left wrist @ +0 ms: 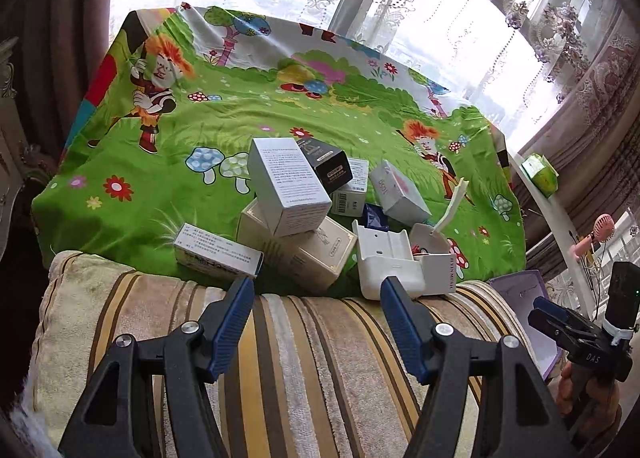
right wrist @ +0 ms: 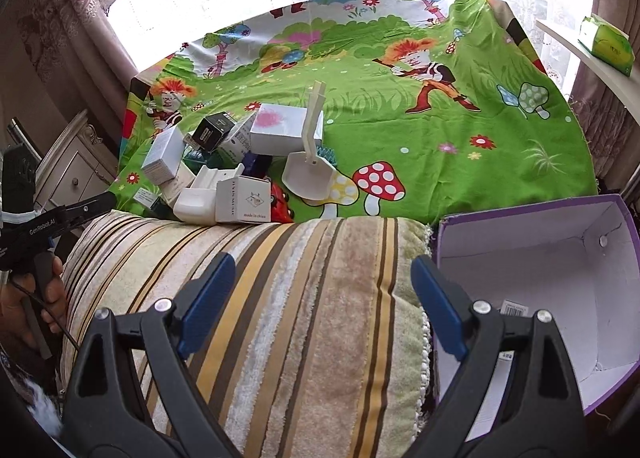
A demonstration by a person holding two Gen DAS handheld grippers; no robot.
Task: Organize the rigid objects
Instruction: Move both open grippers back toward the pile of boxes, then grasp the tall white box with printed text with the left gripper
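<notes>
A heap of small cartons lies on the green cartoon cloth (left wrist: 224, 125): a white box (left wrist: 288, 185) on top, a black box (left wrist: 324, 163), a cream box (left wrist: 304, 254), a flat printed box (left wrist: 216, 252) and a white plastic holder (left wrist: 390, 264). In the right wrist view the heap (right wrist: 224, 161) sits far left, with a white scoop (right wrist: 310, 161). My left gripper (left wrist: 318, 322) is open and empty over the striped cushion, just short of the heap. My right gripper (right wrist: 324, 306) is open and empty over the cushion, beside a purple box (right wrist: 540, 258).
The striped cushion (right wrist: 304, 298) runs along the cloth's near edge. The purple box is open, with white inside walls and a barcode label. A green tissue pack (right wrist: 608, 45) lies on a white shelf at right. A cabinet (right wrist: 72, 173) stands left. Curtained windows are behind.
</notes>
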